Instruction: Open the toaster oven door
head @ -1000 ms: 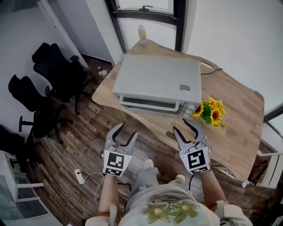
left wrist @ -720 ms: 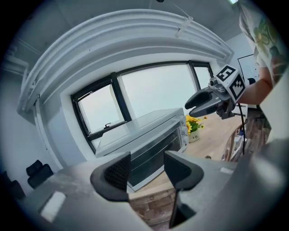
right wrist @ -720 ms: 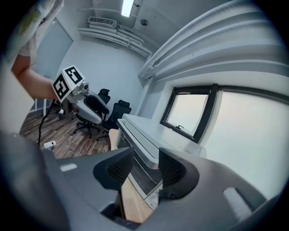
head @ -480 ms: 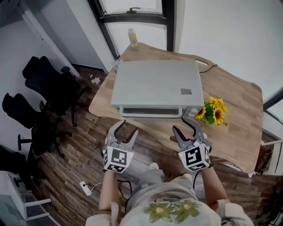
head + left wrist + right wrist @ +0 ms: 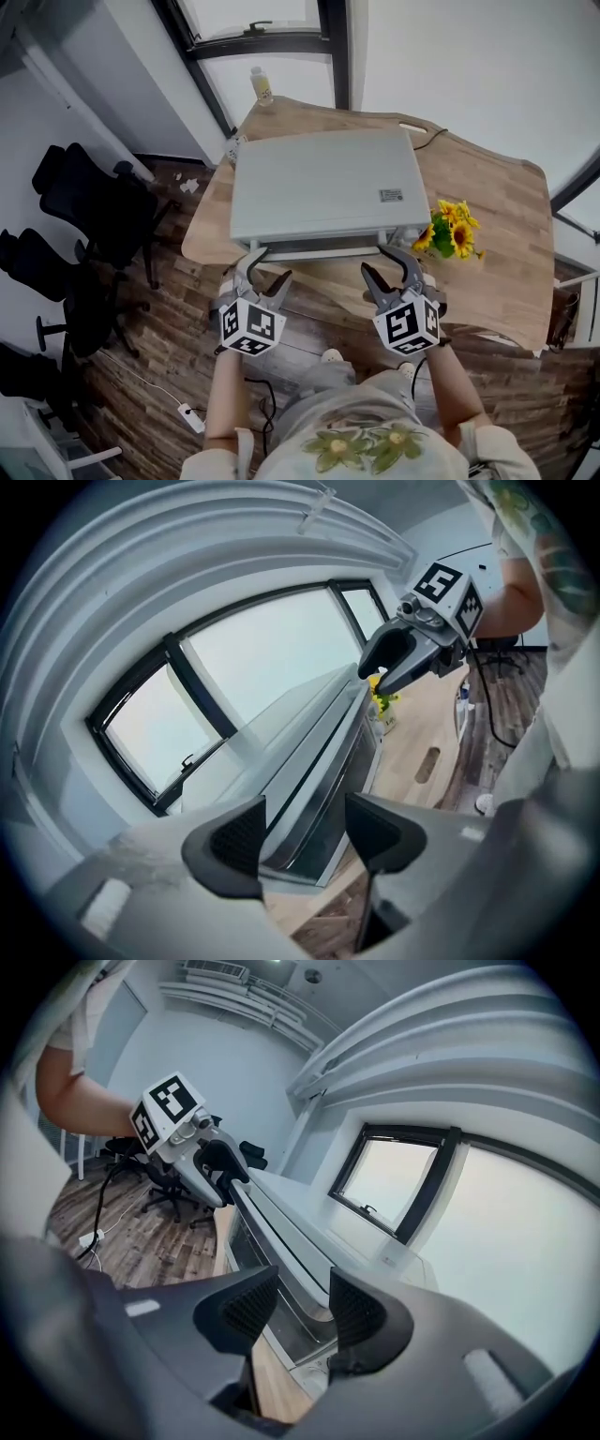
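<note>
Just in front of my left hand-held gripper [image 5: 264, 270] and right hand-held gripper [image 5: 390, 266], the oven [image 5: 323, 183] sits on the counter [image 5: 497, 234]. Both are wide, with nothing between them. The left one has just been opening. I think the door is stiff and a bit heavy, so I'd grab its hard handle [image 5: 314, 772].

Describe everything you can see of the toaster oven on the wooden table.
The toaster oven is a pale grey metal box with a flat top carrying a small label, standing level on the table at its near edge. Its dark glass door, with a long bar handle, is shut. The left gripper, jaws just opened wider, and right gripper frame the handle's ends without gripping.
</note>
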`<state>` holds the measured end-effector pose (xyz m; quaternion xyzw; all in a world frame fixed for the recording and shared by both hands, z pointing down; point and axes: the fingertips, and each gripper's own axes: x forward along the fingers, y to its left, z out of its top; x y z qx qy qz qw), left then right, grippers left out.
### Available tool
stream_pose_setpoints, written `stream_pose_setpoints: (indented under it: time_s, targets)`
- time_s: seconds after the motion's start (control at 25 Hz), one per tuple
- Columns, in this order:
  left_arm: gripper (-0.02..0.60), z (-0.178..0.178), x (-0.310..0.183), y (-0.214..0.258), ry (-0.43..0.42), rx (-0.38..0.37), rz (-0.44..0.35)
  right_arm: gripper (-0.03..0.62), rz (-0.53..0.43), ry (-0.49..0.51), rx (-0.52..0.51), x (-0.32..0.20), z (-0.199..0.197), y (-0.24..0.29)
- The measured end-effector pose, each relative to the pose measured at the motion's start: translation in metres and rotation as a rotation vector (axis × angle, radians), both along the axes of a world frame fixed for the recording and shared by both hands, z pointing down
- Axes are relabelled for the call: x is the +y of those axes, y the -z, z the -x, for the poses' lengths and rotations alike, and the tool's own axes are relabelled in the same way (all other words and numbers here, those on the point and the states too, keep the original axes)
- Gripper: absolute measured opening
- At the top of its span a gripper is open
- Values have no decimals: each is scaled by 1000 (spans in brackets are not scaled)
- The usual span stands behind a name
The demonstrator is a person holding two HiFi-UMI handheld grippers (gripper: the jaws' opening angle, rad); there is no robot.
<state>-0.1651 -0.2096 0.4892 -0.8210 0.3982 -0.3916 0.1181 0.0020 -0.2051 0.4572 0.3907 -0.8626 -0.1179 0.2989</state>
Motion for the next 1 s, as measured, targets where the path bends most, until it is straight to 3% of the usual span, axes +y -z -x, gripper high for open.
stream_pose_setpoints:
  time_s: [0.28, 0.44, 0.56, 1.0]
  targets:
    - [265, 1, -9, -9, -41, -43, 1, 163, -10, 2, 116, -13, 5, -10]
    - [257, 0, -12, -9, -29, -22, -17, 175, -14, 16, 184, -16, 6, -19]
    - [216, 1, -15, -7, -12, 12, -29, 175, -17, 2, 185, -17, 5, -21]
    - [218, 1, -4, -10, 29, 50, -24, 176, -25, -15, 157, -6, 4, -21]
